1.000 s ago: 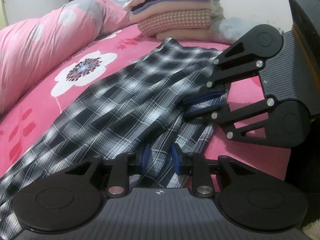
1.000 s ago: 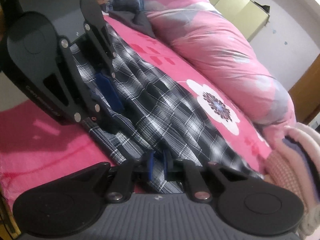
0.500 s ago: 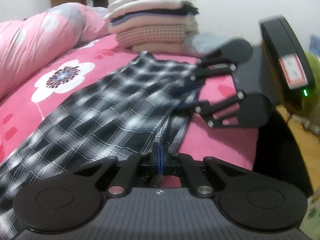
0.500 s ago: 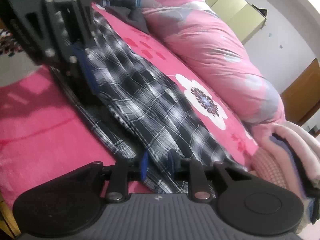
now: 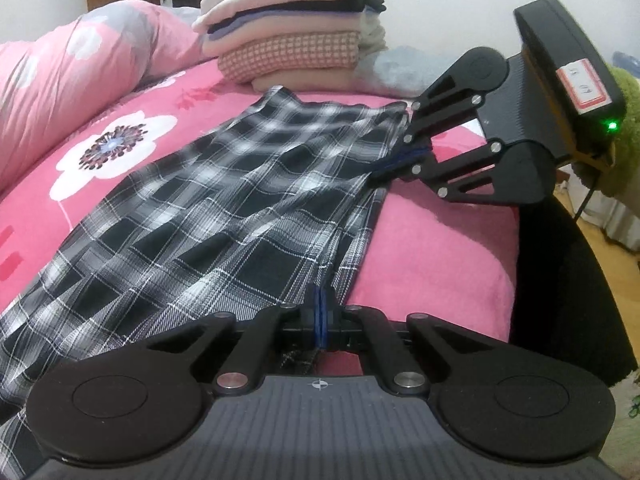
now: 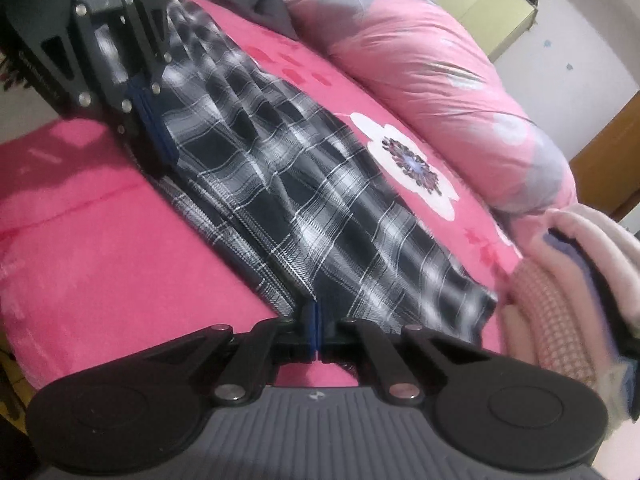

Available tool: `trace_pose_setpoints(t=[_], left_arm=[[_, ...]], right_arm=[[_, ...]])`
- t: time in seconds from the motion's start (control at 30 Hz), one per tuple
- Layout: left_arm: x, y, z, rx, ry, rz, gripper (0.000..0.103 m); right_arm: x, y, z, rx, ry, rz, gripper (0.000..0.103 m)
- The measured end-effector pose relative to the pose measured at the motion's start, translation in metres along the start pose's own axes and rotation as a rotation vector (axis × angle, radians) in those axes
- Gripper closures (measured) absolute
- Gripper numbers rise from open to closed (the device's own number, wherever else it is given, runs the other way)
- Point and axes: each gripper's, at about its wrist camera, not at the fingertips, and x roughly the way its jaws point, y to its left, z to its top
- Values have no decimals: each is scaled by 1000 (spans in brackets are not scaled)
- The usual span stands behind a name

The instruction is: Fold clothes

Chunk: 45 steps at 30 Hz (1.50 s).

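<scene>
**Both tongs pinching one edge of a plaid garment on the bed**

Your left tongs [image 5: 320,322] sit at the bottom centre of the left wrist view. Their blue pads are pressed together on the near edge of a black-and-white plaid garment [image 5: 224,208]. The garment lies long and flat on a pink bed cover [image 5: 432,248] printed with a large white flower [image 5: 114,146]. From your left tongs it stretches away along the bed, close to the bed's outer edge.

Your right tongs [image 5: 400,160] appear further up that same view, to the right. They too are closed on the cloth, gripping the same side edge near the garment's far end. So the plaid cloth runs between your two tongs, held at both ends of one long edge.

The right wrist view shows the same thing from the other end. Your right tongs [image 6: 316,328] pinch the fabric [image 6: 288,184] at the bottom centre, and your left tongs [image 6: 154,120] clamp it at upper left. A narrow second layer of plaid shows along the held edge, under the top layer.

Beyond the garment's far end stands a stack of folded clothes [image 5: 292,36], just beside the cloth. A pink quilt [image 6: 432,72] lies bunched along the far side of the bed.
</scene>
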Motion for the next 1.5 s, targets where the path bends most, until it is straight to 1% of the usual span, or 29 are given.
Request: trace_pose_setpoints(t=[0.07, 0.13, 0.2, 0.27, 0.3, 0.37, 0.47, 0.53, 0.57, 0.63, 0.7, 0.73, 0.8, 0.83, 0.87, 0.9, 0.97, 1.03, 1.07, 1.13, 1.2, 1.27, 1.33, 1.4, 1.5], left_arm=[[-3, 0, -2, -32, -3, -4, 100], [-12, -2, -8, -66, -12, -8, 88], [-23, -6, -15, -100, -21, -10, 86], [-37, -11, -27, -127, -25, 14, 84], [-46, -12, -34, -141, -24, 36, 83], [-65, -10, -49, -177, -22, 102, 83], [-95, 4, -68, -250, -40, 227, 83], [-111, 17, -78, -284, -54, 302, 81], [-118, 24, -83, -298, -60, 337, 77], [-125, 34, -91, -292, -52, 410, 69], [-126, 41, -97, -272, -37, 456, 65], [-125, 45, -100, -274, -24, 466, 64], [-121, 51, -107, -295, 10, 472, 64], [-121, 54, -112, -318, 12, 465, 64], [-124, 55, -117, -349, -5, 451, 64], [-127, 58, -122, -381, -24, 437, 64], [-133, 62, -130, -439, -52, 408, 64], [-138, 66, -134, -477, -68, 386, 64], [-141, 67, -134, -492, -76, 380, 64], [-148, 69, -131, -515, -89, 373, 64], [-155, 70, -128, -539, -102, 367, 64], [-161, 71, -125, -559, -121, 362, 64], [-164, 74, -117, -567, -160, 362, 63], [-158, 78, -105, -564, -190, 364, 61], [-136, 85, -90, -538, -207, 367, 53]], right_arm=[[-4, 0, 3, 4, -9, -2, 103], [-8, 0, 6, 7, -17, -5, 103], [-12, 0, 9, 11, -26, -7, 103], [-16, 0, 13, 14, -34, -9, 103], [-18, 0, 14, 16, -38, -10, 103], [-19, 6, 21, 9, -52, 0, 102], [-13, 17, 34, -17, -72, 22, 102], [-10, 28, 46, -23, -99, 57, 102], [-9, 34, 53, -27, -117, 81, 101], [-6, 51, 68, -43, -157, 134, 101], [-2, 67, 83, -52, -192, 185, 95], [0, 75, 90, -48, -207, 208, 90], [5, 90, 104, -32, -229, 254, 89], [9, 93, 109, -7, -224, 279, 89], [13, 97, 112, 21, -211, 304, 89], [18, 98, 111, 68, -192, 322, 89], [27, 97, 102, 202, -160, 346, 89], [29, 86, 97, 356, -128, 394, 89], [28, 80, 96, 411, -114, 410, 89], [25, 69, 97, 482, -103, 400, 89], [21, 58, 100, 553, -124, 343, 89], [26, 48, 101, 638, -145, 308, 89], [36, 43, 100, 714, -148, 291, 89], [53, 51, 94, 752, -89, 314, 89], [49, 70, 83, 743, -97, 314, 88]])
